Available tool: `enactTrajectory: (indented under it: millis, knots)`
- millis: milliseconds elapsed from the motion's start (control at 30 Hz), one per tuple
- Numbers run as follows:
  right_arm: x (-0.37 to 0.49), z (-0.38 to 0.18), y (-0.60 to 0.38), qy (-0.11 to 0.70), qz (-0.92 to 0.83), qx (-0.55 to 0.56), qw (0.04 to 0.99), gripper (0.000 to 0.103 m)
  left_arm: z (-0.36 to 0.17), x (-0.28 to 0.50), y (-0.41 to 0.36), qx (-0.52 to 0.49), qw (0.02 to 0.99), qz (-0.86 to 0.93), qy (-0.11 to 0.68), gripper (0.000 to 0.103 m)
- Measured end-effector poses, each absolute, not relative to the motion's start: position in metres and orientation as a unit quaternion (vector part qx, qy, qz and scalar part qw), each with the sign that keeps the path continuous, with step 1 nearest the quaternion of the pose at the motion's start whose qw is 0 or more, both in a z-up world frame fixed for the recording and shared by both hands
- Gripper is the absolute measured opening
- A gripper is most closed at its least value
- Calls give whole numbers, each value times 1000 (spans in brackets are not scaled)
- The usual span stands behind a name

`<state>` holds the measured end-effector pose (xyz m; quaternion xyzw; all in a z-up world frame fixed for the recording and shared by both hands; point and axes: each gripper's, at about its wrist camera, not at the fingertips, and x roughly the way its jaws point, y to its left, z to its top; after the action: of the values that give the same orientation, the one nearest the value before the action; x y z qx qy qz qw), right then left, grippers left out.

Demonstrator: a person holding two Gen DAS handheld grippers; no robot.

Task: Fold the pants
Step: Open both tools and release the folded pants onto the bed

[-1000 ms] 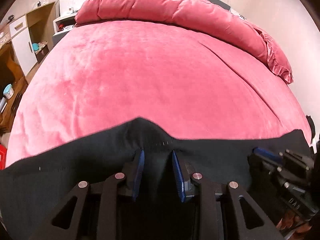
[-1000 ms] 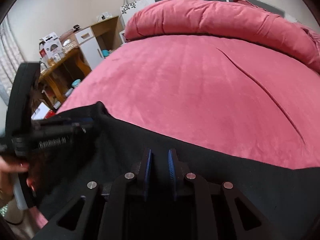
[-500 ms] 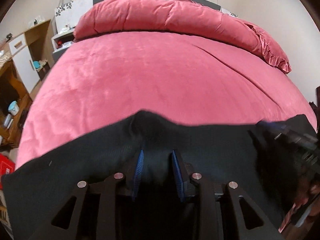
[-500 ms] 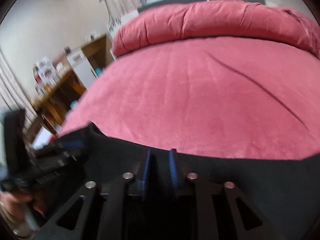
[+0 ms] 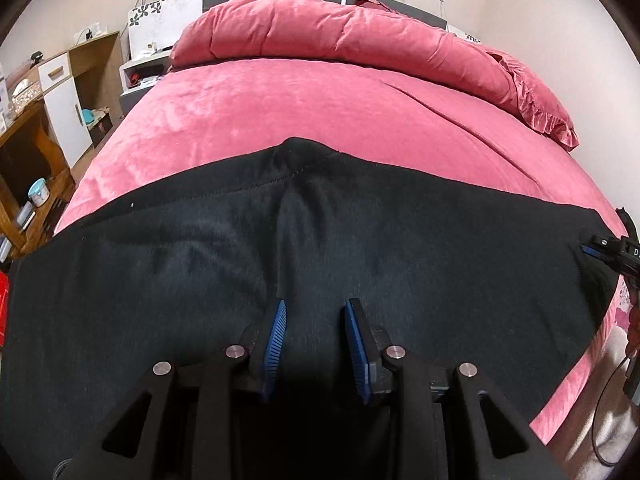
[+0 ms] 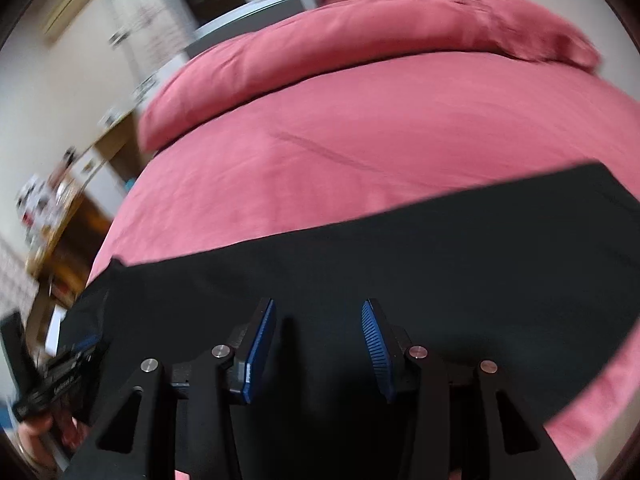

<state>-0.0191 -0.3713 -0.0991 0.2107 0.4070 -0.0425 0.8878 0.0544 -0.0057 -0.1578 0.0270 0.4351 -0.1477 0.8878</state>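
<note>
Black pants [image 5: 360, 248] lie spread flat across the pink bed [image 5: 320, 120], crotch point at 12 o'clock, no fold visible yet; left gripper [image 5: 316, 332] and right gripper [image 6: 320, 332] hover with fingers spread, holding nothing.

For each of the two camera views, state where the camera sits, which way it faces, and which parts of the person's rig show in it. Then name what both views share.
Left wrist: sits on the left gripper, looking along its parted fingers over the black pants toward the folded duvet; the right gripper shows at the right edge.
Right wrist: sits on the right gripper, fingers parted, facing across the pants up the bed; the left gripper and a hand show lower left. This view is blurred.
Shared: pants, bed, duvet, both grippers.
</note>
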Motion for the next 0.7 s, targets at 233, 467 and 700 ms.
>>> enactTrajectory:
  millis: [233, 467, 700]
  knots:
    - [-52, -104, -435, 385, -139, 283, 868, 60, -157, 43, 2, 6, 889, -139, 437, 31]
    - [-60, -107, -441, 384, -161, 289, 862, 61, -154, 30, 4, -4, 887, -152, 436, 46]
    - [-74, -107, -449, 379, -170, 312, 854, 65, -150, 10, 7, 8, 894, -159, 419, 53]
